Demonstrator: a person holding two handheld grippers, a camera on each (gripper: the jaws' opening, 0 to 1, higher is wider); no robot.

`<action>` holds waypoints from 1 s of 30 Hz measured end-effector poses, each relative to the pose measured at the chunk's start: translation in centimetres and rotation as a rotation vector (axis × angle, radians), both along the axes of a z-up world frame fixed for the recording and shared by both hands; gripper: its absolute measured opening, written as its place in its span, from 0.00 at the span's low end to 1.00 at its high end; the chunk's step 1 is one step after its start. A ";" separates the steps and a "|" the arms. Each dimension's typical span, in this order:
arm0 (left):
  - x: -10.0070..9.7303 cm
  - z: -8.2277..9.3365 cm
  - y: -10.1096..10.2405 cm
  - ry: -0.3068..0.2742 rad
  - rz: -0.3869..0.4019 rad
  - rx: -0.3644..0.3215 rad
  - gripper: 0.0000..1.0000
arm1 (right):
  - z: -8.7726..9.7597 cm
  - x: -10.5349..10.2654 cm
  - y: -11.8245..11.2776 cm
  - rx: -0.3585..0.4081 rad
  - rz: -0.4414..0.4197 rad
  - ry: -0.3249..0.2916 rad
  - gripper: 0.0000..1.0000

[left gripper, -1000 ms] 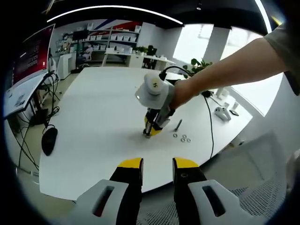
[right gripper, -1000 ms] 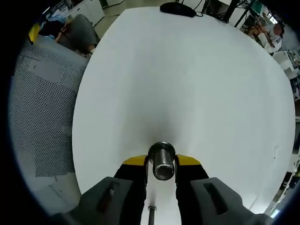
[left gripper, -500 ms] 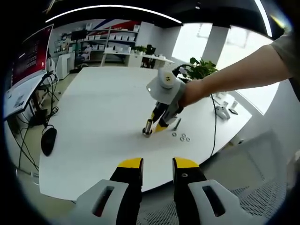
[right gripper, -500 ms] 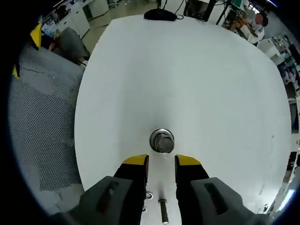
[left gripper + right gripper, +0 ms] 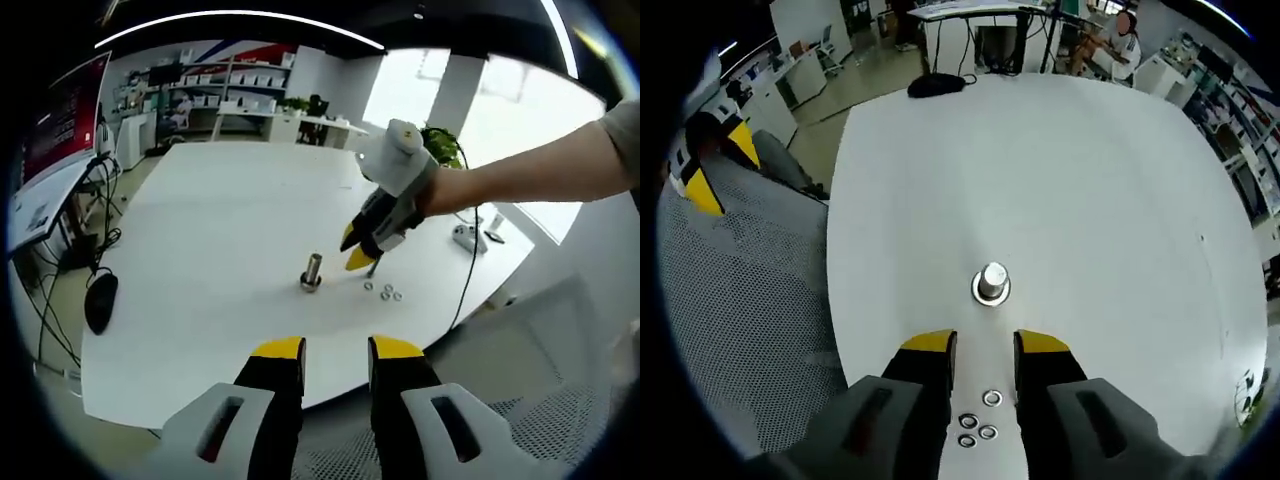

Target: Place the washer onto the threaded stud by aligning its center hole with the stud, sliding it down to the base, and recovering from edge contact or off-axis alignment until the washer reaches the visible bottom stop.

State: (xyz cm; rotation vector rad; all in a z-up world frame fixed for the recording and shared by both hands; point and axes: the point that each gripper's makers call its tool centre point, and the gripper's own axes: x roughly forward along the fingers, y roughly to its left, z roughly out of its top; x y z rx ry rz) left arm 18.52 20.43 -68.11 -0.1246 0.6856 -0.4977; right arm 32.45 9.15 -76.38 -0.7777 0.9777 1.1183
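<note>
Washers [image 5: 383, 291] lie flat on the white surface [image 5: 220, 230] just right of the upright stud [image 5: 312, 272]; the right claw [image 5: 362, 245] hovers above them, apparently empty. Left claw [image 5: 335, 355] narrow, empty, well back.

Washers [image 5: 980, 420] sit between the right claw's [image 5: 985, 345] slightly parted, empty jaws; stud [image 5: 991, 283] stands just ahead.

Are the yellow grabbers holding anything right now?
No, nothing is held. The right gripper is open above the table, with the stud standing free and the washers lying loose. The left gripper is open too, off the table.
</note>
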 end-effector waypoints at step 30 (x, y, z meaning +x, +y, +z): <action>-0.6 -0.5 -0.5 0.028 -0.046 0.016 0.23 | 1.5 -2.7 -8.0 0.024 -0.202 -0.037 0.25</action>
